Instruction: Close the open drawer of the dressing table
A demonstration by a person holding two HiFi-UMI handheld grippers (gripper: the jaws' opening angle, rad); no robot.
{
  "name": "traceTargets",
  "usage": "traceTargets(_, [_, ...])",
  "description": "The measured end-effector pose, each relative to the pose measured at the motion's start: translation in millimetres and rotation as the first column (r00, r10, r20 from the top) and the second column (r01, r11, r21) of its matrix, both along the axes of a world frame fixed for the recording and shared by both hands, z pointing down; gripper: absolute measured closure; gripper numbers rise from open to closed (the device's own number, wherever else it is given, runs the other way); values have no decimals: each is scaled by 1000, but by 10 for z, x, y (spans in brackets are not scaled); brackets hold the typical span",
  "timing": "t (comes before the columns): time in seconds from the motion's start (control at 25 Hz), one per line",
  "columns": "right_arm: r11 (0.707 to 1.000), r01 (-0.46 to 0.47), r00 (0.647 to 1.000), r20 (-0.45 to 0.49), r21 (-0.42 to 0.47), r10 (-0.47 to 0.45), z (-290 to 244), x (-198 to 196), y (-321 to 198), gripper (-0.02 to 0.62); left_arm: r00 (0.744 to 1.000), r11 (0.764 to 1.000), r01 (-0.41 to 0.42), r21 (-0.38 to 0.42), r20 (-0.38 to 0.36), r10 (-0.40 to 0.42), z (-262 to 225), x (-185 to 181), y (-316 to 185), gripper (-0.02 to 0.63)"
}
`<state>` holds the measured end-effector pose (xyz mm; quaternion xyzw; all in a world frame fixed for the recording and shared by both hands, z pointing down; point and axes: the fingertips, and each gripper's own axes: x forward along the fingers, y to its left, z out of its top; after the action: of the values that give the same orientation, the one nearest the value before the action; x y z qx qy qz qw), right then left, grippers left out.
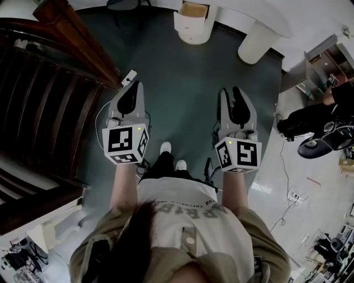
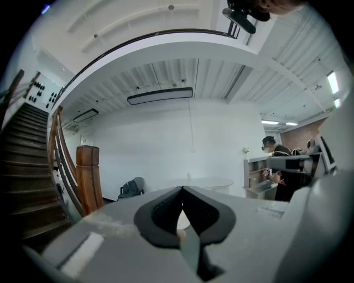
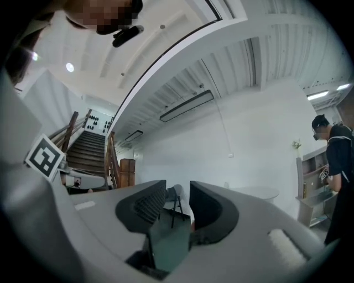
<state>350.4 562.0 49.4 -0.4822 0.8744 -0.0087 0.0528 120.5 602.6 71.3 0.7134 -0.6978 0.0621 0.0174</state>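
Observation:
In the head view the white dressing table (image 1: 260,14) stands far ahead at the top edge. Its rounded drawer unit (image 1: 192,29) has an open drawer (image 1: 194,9) with a wooden inside. Both grippers are held out at waist height over the dark floor, well short of the table. My left gripper (image 1: 131,90) is shut with nothing in it; its pads meet in the left gripper view (image 2: 181,192). My right gripper (image 1: 235,95) is open and empty. A gap shows between its pads in the right gripper view (image 3: 178,200). The table top (image 3: 255,192) shows faintly far behind.
A dark wooden staircase (image 1: 44,94) with a newel post (image 1: 72,33) runs along the left. A person (image 1: 318,119) stands at the right by a shelf unit (image 1: 326,61). Cables (image 1: 289,194) lie on the pale floor at the right. A black chair (image 3: 175,194) stands by the far wall.

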Motion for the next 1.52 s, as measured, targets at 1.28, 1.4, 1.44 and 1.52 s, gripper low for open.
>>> traceTargets(1.28, [993, -108, 994, -30, 41, 109, -134, -1242, -2136, 353, 993, 990, -119, 76, -7, 120, -83, -1440, -2443, 425])
traceTargets(1.4, [991, -124, 992, -26, 44, 126, -99, -1263, -2254, 353, 994, 992, -109, 67, -11, 110, -6, -1536, -2530, 425])
traceTargets(1.44, [991, -128, 991, -33, 45, 129, -80, -1283, -2284, 353, 994, 993, -104, 61, -14, 105, 21, -1579, -2557, 425])
traceTargets(1.52, [990, -131, 990, -46, 44, 133, -43, -1320, -2343, 353, 995, 994, -97, 52, -18, 98, 64, -1651, -2621, 425])
